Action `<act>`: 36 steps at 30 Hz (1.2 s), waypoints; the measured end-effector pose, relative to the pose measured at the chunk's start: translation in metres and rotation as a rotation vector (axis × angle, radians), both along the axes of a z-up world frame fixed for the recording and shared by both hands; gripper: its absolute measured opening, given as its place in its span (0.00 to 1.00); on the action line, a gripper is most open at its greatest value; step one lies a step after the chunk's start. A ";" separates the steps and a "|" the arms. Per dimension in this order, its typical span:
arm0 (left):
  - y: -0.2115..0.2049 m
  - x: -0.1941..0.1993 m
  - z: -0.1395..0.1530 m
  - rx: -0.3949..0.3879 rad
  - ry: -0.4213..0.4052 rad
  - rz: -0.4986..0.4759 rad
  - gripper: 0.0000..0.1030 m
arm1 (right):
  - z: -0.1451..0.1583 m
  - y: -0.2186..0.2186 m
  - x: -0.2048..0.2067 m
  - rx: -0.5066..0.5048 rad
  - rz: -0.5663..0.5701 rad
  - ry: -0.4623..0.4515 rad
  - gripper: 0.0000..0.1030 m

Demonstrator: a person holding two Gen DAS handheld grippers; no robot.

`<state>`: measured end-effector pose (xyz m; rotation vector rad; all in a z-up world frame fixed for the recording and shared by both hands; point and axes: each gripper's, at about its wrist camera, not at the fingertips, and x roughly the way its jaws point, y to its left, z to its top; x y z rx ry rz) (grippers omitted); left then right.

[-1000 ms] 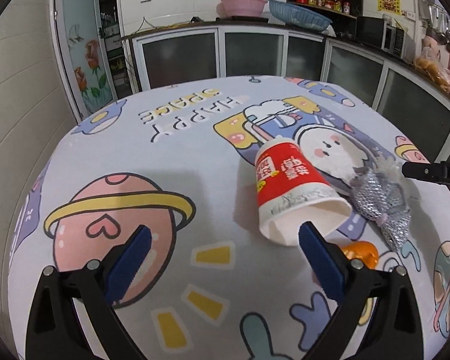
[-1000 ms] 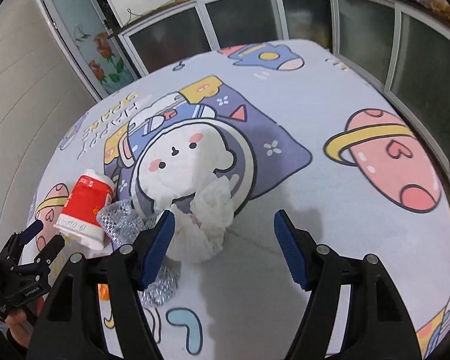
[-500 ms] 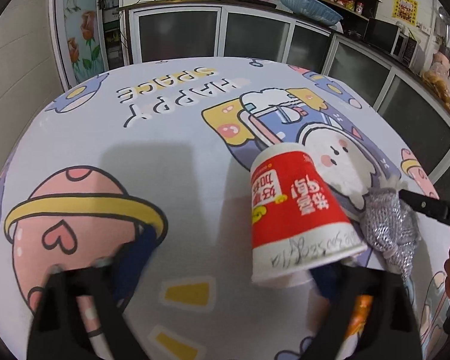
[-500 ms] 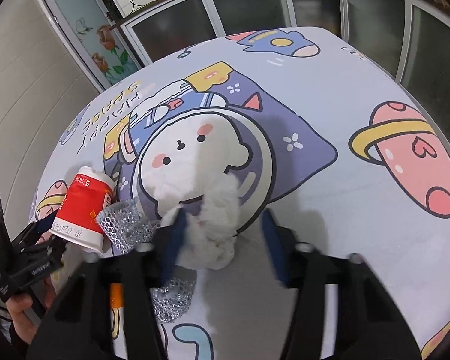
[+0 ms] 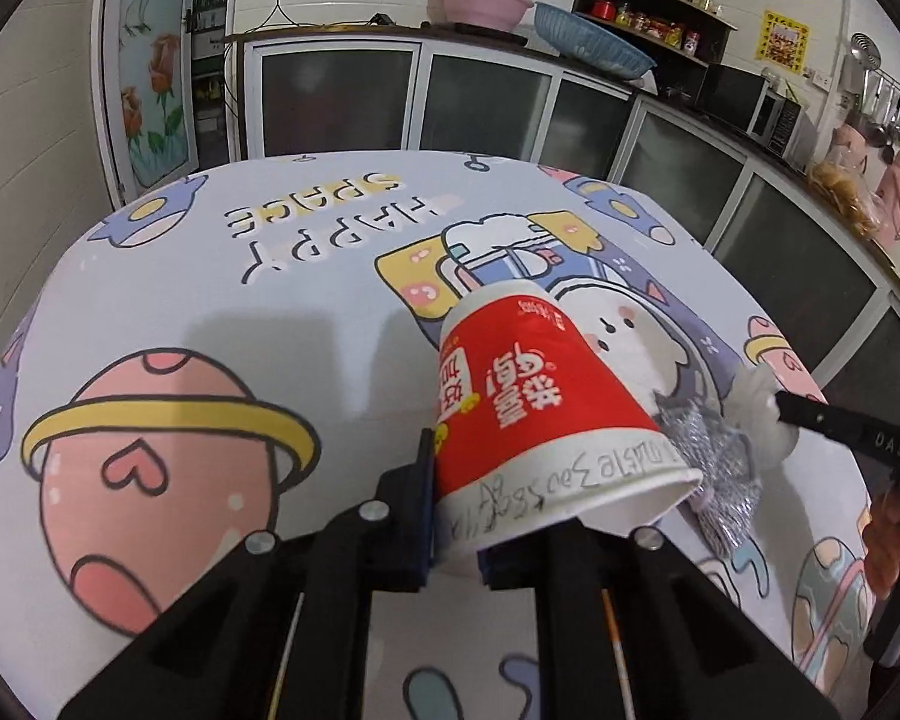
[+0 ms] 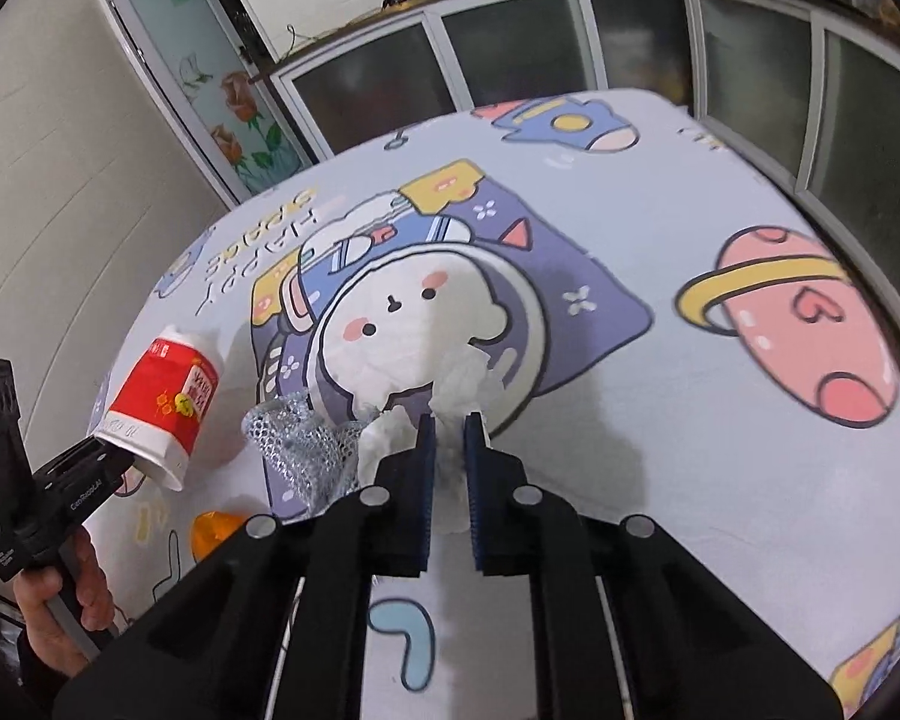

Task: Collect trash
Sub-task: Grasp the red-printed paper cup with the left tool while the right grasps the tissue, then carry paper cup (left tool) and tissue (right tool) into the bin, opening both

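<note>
My left gripper (image 5: 457, 510) is shut on the rim of a red and white paper cup (image 5: 528, 414) and holds it tilted above the table; the cup also shows in the right wrist view (image 6: 162, 408). My right gripper (image 6: 449, 450) is shut on a crumpled white tissue (image 6: 462, 384), which shows in the left wrist view (image 5: 756, 408) too. A silver mesh wrapper (image 6: 300, 444) lies on the table between cup and tissue, also visible in the left wrist view (image 5: 714, 480). A small orange piece (image 6: 213, 531) lies near the front left.
The table (image 6: 660, 432) has a cartoon space-print cloth. Cabinets with dark glass doors (image 5: 342, 96) stand behind it, and a counter with bowls and a microwave (image 5: 744, 102). The person's hand (image 6: 60, 606) holds the left gripper's handle.
Both grippers have closed: the left one on the cup's rim and lifted it, the right one on the white tissue after moving forward onto it.
</note>
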<state>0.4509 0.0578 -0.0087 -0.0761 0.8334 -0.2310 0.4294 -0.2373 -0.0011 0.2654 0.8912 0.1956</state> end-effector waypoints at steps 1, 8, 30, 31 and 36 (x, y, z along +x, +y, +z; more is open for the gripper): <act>0.001 -0.006 0.002 -0.003 -0.003 -0.002 0.10 | 0.003 -0.003 -0.004 0.006 -0.004 -0.006 0.09; 0.011 -0.050 0.016 -0.032 -0.037 -0.013 0.10 | 0.035 -0.022 -0.051 0.020 -0.013 -0.069 0.09; -0.055 -0.205 0.021 -0.146 -0.069 -0.287 0.10 | 0.043 -0.097 -0.267 -0.008 -0.123 -0.121 0.09; -0.062 -0.209 0.020 -0.149 -0.068 -0.302 0.10 | 0.041 -0.101 -0.273 -0.006 -0.134 -0.121 0.09; -0.111 -0.229 0.012 -0.144 -0.048 -0.412 0.10 | 0.036 -0.129 -0.315 0.006 -0.202 -0.125 0.09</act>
